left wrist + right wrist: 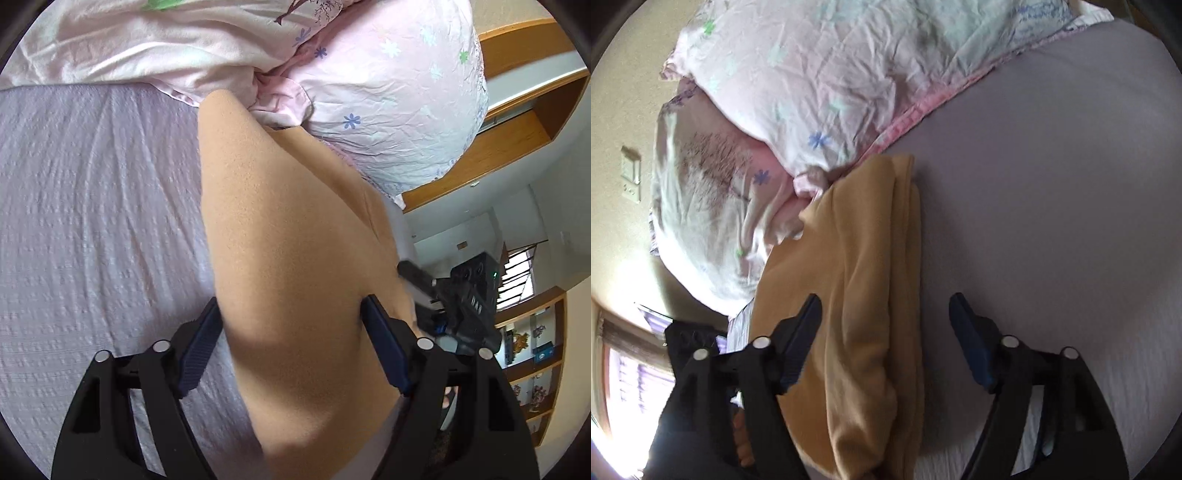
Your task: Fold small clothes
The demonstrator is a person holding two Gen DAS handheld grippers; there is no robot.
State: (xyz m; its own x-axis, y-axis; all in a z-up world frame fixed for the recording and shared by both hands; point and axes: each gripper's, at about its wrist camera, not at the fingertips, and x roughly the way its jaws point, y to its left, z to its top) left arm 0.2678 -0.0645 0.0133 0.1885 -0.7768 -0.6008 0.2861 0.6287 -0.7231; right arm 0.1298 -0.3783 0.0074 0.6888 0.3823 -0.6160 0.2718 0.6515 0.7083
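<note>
A tan-orange garment (295,229) lies in a long folded strip on the lilac bed sheet (92,206). My left gripper (291,314) is open, its two blue-padded jaws straddling the garment's near end without pinching it. In the right wrist view the same garment (857,266) shows layered folds along its right edge. My right gripper (884,314) is open, with its left jaw over the cloth and its right jaw over the bare sheet (1052,221). The right gripper's body (469,299) shows at the garment's far side in the left wrist view.
A pink floral duvet and pillow (369,92) are heaped at the garment's far end, touching it; they also show in the right wrist view (798,96). Wooden shelving (532,332) and a window (635,369) lie beyond the bed.
</note>
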